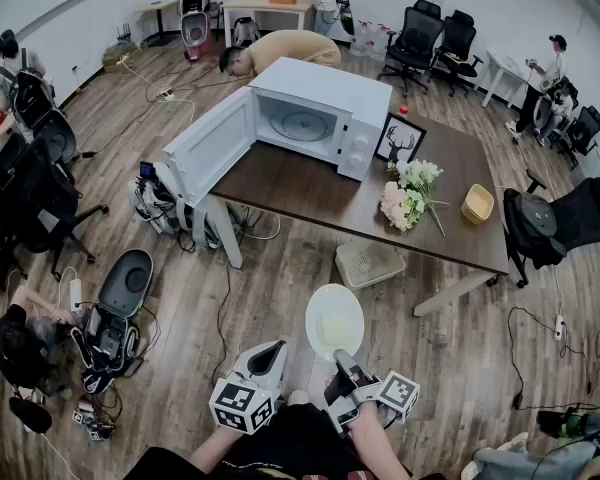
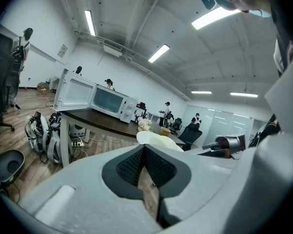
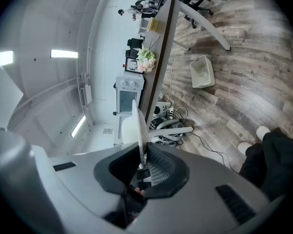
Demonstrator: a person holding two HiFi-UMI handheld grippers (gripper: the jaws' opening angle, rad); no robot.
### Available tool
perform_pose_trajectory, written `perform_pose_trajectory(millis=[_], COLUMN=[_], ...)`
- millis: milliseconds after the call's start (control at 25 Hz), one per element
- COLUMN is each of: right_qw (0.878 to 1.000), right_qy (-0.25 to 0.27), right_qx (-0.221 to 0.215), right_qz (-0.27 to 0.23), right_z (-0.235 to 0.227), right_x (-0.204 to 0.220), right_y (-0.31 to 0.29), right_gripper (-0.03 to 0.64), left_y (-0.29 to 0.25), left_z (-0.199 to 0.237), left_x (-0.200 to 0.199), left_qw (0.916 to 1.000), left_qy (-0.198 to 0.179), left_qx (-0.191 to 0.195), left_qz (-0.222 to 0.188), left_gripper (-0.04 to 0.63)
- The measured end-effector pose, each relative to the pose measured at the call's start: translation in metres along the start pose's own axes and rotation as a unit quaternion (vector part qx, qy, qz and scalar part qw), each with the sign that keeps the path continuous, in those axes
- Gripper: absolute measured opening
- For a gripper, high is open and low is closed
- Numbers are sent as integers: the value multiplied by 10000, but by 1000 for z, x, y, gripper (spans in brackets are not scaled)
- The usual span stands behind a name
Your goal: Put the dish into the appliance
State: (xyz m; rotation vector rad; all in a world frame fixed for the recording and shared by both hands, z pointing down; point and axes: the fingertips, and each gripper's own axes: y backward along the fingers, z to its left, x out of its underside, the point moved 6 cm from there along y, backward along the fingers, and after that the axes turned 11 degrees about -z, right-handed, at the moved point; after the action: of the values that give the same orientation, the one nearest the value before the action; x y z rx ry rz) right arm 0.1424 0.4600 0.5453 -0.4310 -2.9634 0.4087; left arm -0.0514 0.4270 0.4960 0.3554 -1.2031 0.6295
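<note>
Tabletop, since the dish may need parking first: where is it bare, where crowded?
Bare: the table stretch between the microwave front and the flowers, and the strip beyond the yellow bowl. Crowded: picture frame and flowers right beside the microwave.

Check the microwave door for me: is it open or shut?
Open. In the head view the door stands swung wide off the left side of the microwave, and the glass turntable inside is exposed.
</note>
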Motion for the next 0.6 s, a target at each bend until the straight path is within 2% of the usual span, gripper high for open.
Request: perform_pose_trajectory(millis=[320,600], right_qw=[9996,9985], right_qy=[34,-17], right_qx=[-285,-514], right_qz=[14,-162], right_z=[22,35], right_x=[24,30], right_y=[-25,-59], right_gripper=[49,49], left_y=[1,-10], left_z=[24,54], left_x=[-12,-22], left_qw=[9999,9994], left_qy=[72,-42], left_qx=[112,300], left_qz=[-68,-137], left_gripper=[9,9])
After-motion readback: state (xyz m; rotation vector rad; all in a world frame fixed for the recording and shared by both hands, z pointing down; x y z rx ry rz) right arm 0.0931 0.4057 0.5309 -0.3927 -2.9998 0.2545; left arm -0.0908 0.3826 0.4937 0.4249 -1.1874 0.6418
